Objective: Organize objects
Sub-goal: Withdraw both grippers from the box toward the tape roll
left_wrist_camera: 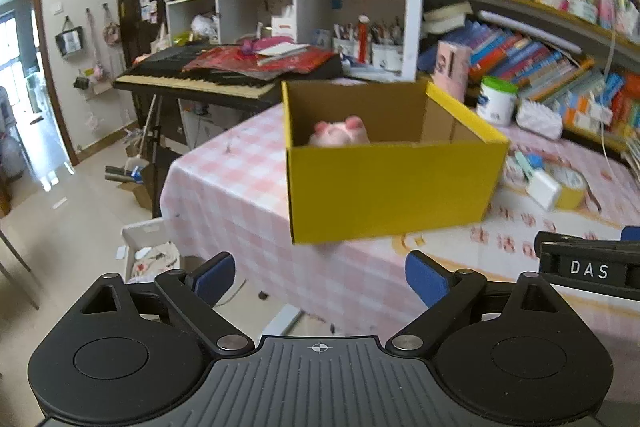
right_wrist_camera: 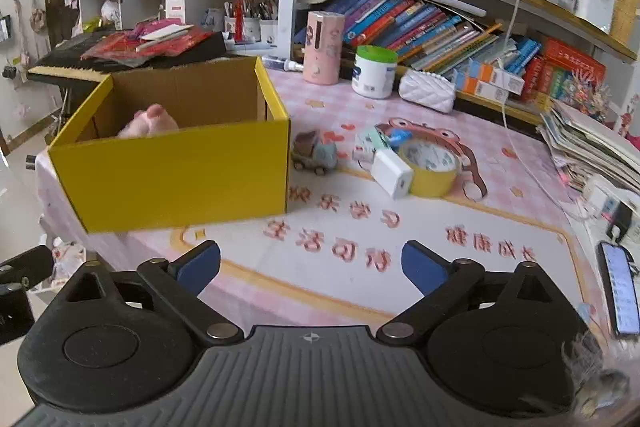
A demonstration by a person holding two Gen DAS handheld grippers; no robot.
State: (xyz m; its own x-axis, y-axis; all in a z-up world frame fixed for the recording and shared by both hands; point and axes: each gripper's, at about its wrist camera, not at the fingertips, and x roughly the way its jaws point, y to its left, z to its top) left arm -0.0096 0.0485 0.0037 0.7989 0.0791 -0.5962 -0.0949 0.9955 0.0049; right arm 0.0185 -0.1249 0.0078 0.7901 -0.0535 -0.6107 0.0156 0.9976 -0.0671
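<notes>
Box (right_wrist_camera: 176, 167) is our landmark: yellow, open-topped, sitting at the table's (right_wrist_camera: 340, 259) left end so loose things can be dropped straight in. A pink plush (right_wrist_camera: 150, 125) already lies inside it, only its top showing above the front wall. We hold both grippers back from the box, short of its front face and above the table. Our left gripper (left_wrist_camera: 320, 279) has its fingers spread wide with nothing between them, aimed at the box's front wall. Our right gripper (right_wrist_camera: 311, 267) is likewise spread and empty, pointing to the right of the box. What we judge is left to tidy lies right of the box: a toy truck (right_wrist_camera: 314, 155) just beside its right wall, then a white charger (right_wrist_camera: 392, 173) leaning against a tape roll (right_wrist_camera: 432, 167), all close together. We judge the right gripper is better placed for these, since they lie on its side.
</notes>
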